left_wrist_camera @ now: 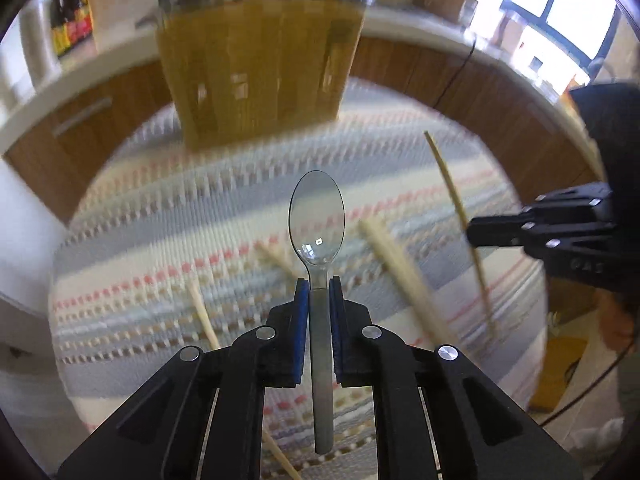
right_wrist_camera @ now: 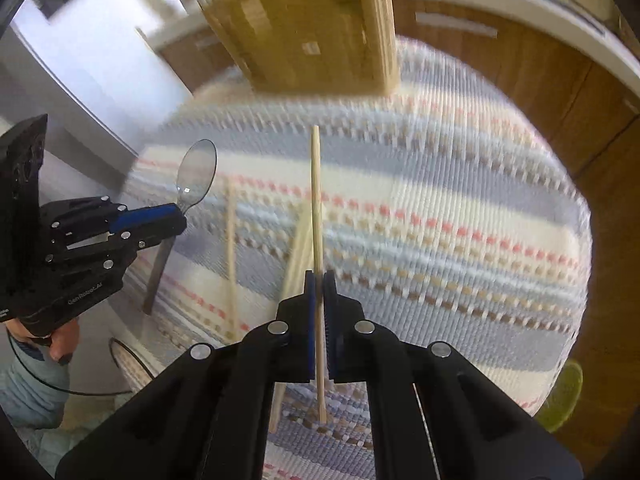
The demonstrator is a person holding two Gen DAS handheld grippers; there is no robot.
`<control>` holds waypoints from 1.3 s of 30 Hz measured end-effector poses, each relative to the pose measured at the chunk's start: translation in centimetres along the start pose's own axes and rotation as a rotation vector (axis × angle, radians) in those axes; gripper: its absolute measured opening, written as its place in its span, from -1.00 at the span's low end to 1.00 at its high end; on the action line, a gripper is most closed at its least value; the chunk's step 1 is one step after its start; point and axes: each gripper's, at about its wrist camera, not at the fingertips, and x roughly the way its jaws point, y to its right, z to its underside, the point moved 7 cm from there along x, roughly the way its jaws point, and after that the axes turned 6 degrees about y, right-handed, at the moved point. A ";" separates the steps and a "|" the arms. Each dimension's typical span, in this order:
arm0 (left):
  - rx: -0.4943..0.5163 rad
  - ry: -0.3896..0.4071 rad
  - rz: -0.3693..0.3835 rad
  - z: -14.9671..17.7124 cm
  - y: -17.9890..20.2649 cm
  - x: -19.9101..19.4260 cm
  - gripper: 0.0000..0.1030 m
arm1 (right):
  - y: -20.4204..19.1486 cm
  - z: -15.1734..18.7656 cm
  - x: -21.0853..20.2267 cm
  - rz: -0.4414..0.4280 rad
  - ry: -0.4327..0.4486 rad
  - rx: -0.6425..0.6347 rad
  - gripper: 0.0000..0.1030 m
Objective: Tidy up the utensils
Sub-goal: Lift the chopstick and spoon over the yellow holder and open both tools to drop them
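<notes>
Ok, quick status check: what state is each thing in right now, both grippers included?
Left hand-held gripper: shut on the spoon's handle.
Clear plastic spoon: held off the cloth, bowl pointing forward.
Right hand-held gripper: shut on one chopstick.
Held pale wooden chopstick: lifted, pointing forward.
Other wooden chopsticks: lying loose on the striped woven tablecloth.
Wooden organizer box: blurred; contents unreadable.

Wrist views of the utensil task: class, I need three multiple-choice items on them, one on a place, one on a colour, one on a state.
1. Where is the wooden box?
A. far end of the table
B. on the floor
C. in a gripper

2. What colour are the jaw pads?
A. red
B. blue
C. green

3. What does the right gripper hold?
A. a spoon
B. nothing
C. a chopstick

Key: 1 A, it stands beyond the striped cloth; 2 B, blue on both grippers; 3 C, the chopstick is clamped; the left gripper grips the spoon.
</notes>
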 end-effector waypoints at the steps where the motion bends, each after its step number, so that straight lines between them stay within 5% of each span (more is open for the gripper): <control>1: 0.001 0.038 0.010 -0.8 0.1 -1.0 -0.84 | -0.2 -0.5 -0.7 -0.007 0.029 -0.004 -0.95; 12: -0.022 0.470 0.045 -12.3 -1.9 -11.8 -0.84 | -3.9 -10.8 -11.4 -0.086 0.501 -0.047 -0.97; 22: -0.084 0.659 0.057 -18.7 -4.5 -15.5 -0.84 | -4.6 -18.3 -14.6 -0.083 0.589 -0.054 -1.00; 28: -0.091 0.664 0.080 -19.1 -5.4 -14.3 -0.83 | -5.2 -18.2 -12.6 -0.118 0.481 -0.109 -0.99; 31: -0.081 0.648 0.092 -18.2 -6.2 -13.8 -0.83 | -5.4 -15.8 -9.4 -0.150 0.357 -0.134 -0.91; 36: -0.114 0.615 0.127 -16.8 -8.0 -13.5 -0.82 | -4.8 -11.4 -1.8 -0.148 0.110 -0.141 -0.49; 39: -0.116 0.597 0.113 -15.9 -8.8 -13.5 -0.82 | -5.4 -9.4 2.0 -0.161 -0.002 -0.140 -0.46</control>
